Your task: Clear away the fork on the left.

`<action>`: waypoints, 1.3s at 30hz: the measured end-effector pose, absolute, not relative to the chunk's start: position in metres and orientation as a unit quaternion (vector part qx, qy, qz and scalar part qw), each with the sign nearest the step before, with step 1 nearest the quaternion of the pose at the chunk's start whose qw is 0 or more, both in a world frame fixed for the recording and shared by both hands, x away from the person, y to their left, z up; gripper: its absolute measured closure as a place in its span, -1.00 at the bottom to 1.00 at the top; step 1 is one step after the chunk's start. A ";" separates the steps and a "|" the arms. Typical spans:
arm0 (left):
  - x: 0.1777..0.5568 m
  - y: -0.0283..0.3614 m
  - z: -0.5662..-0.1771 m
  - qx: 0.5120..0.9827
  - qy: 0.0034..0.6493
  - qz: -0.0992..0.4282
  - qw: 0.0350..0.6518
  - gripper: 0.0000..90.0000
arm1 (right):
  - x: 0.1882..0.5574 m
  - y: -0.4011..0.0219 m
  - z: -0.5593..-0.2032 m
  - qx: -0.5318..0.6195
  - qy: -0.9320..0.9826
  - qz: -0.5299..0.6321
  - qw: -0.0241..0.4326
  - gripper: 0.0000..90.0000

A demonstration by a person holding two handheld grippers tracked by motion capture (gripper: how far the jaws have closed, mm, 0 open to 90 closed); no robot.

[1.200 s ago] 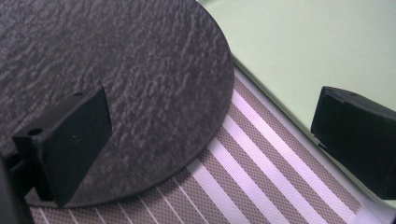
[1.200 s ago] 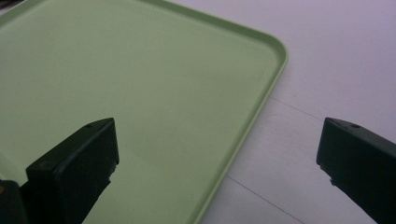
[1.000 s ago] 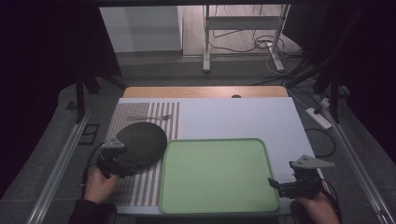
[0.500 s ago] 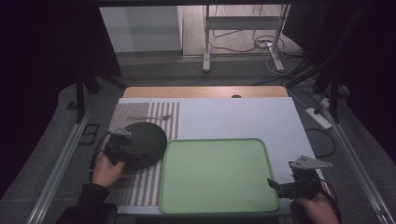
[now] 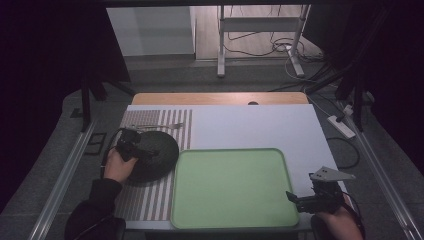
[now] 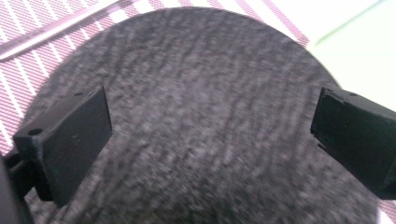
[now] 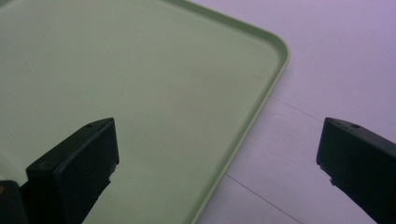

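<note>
A dark round plate (image 5: 152, 155) lies on a striped mat (image 5: 150, 197) at the table's left, just beside a green tray (image 5: 235, 187). The left gripper (image 5: 137, 149) hovers over the plate, jaws spread wide. The right gripper (image 5: 296, 199), jaws also spread, sits at the tray's near right corner.

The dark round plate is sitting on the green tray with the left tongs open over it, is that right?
Not quite. The dark round plate lies on the striped placemat, beside the green tray, not on it; the high view shows this. The rest holds: the left tongs are open over the plate, as the left gripper view shows.
</note>
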State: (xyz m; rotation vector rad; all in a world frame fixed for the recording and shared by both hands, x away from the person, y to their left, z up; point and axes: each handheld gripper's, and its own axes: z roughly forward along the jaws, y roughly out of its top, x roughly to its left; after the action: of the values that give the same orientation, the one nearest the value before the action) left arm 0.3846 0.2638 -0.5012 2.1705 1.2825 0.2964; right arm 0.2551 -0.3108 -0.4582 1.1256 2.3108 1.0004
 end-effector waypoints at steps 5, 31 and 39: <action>0.402 0.263 -0.502 0.817 0.486 0.117 0.287 -1.00 | 0.255 -0.311 -0.458 0.401 0.822 0.356 0.189 -1.00; 0.481 0.267 -0.512 0.815 0.501 0.094 0.277 -1.00 | 0.256 -0.311 -0.458 0.396 0.826 0.358 0.182 -1.00; 0.496 0.277 -0.509 0.804 0.509 0.101 0.290 -0.49 | 0.256 -0.311 -0.459 0.395 0.827 0.358 0.181 -1.00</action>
State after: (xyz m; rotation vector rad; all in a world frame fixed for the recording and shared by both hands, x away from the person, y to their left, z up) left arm 0.4964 0.2774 -0.5090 2.1458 1.3583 0.2683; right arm 0.2560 -0.3111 -0.4586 1.1145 2.3344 1.0102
